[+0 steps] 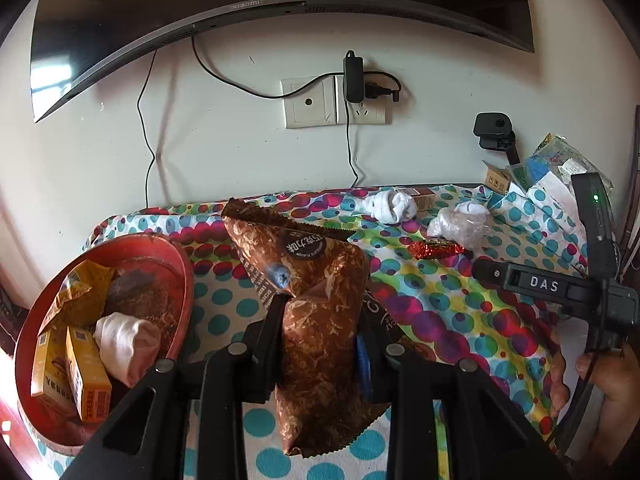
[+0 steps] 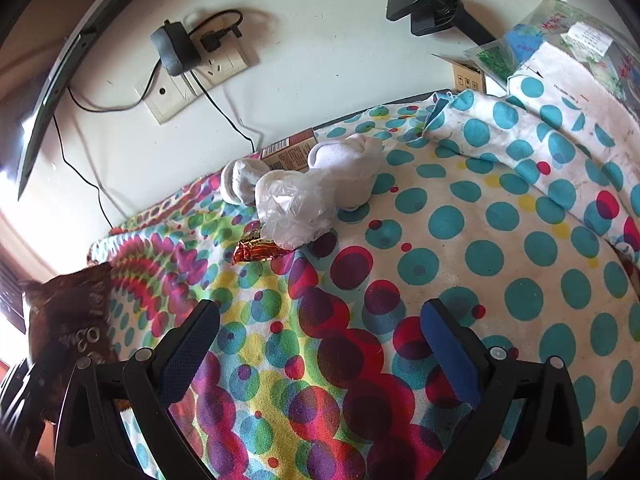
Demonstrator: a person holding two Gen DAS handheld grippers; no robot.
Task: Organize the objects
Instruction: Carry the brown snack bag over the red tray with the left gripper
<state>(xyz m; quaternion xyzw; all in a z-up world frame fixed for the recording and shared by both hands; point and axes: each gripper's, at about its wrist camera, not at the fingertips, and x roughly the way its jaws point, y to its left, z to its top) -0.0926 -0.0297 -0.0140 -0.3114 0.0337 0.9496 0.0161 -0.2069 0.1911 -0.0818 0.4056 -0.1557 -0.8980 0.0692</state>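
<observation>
Trouble could come from the slippery brown snack bag [image 1: 316,320], pinched low by the left tongs [image 1: 318,312] beside the red basin [image 1: 182,280] at the tabletop's left edge: it may sag free. Right tongs [image 2: 320,332] hang spread, empty.

Brown snack bag [image 1: 316,320] upright, pinched in left tool [image 1: 320,320] beside red bowl [image 1: 182,280]. In bowl: yellow boxes [image 1: 86,372], yellow packet [image 1: 78,288], rolled white sock [image 1: 126,344]. On table [image 2: 480,240]: two sock rolls [image 2: 348,164], crumpled clear bag [image 2: 296,212], red candy [image 2: 256,250], small carton [image 2: 288,152].
</observation>
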